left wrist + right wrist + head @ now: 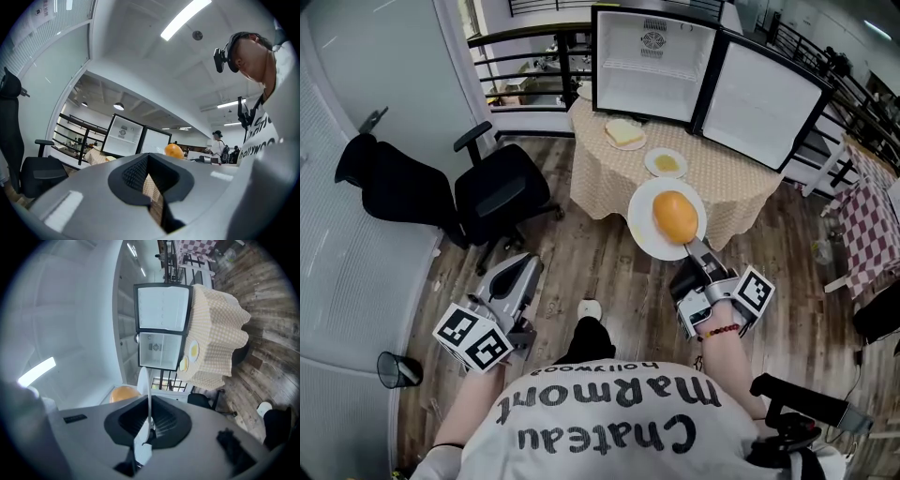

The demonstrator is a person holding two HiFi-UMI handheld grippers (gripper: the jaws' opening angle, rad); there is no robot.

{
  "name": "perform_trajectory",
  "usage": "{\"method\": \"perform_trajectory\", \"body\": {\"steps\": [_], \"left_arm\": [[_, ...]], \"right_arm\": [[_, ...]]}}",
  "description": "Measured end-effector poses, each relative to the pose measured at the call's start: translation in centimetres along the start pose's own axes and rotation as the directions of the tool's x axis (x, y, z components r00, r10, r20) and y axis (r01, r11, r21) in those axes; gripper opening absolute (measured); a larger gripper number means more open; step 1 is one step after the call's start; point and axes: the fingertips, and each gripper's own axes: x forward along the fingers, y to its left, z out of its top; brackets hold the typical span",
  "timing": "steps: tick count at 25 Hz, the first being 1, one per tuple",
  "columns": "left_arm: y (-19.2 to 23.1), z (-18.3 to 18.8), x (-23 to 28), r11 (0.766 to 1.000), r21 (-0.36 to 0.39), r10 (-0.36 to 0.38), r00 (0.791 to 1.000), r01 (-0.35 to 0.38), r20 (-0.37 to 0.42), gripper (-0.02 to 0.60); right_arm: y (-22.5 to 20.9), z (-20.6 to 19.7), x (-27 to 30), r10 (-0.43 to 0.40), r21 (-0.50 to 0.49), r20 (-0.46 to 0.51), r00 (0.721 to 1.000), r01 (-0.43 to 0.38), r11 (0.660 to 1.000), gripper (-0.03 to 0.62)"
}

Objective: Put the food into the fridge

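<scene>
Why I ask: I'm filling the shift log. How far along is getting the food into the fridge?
Done: only the fridge stands open, inside bare. In hand: right gripper clamps the plate with the orange food. Left: this plate, the toast plate and the small plate on the table.

Black office chair (502,190) and dark bin (394,368) on wooden floor (581,253).

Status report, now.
Right gripper shut on big plate rim, orange bun aboard. Left gripper shut, empty. Fridge open on table; bread plate, small plate before it.
</scene>
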Motion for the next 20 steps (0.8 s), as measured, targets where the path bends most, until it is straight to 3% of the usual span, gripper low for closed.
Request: {"method": "perform_trajectory", "body": {"steps": [6, 12, 20], "left_arm": [[3.1, -0.8, 3.8, 1.0, -0.015, -0.009, 1.0, 0.008, -0.003, 0.008], [9.7, 1.3, 9.4, 0.999, -0.034, -0.014, 1.0, 0.014, 0.003, 0.008], [15.0, 3.1, 16.4, 0.996, -0.043, -0.084, 0.996, 0.083, -0.005, 0.008]], "right_arm": [[-1.5, 0.6, 3.6, 0.004, -0.014, -0.015, 1.0, -0.004, 1.0, 0.023], [-1.9, 2.6, 10.8, -0.017, -0.021, -0.001, 1.0, 0.017, 1.0, 0.023], [-2.1, 5.7, 18.1, -0.032, -0.018, 0.034, 0.999, 0.033, 0.999, 0.023]]}}
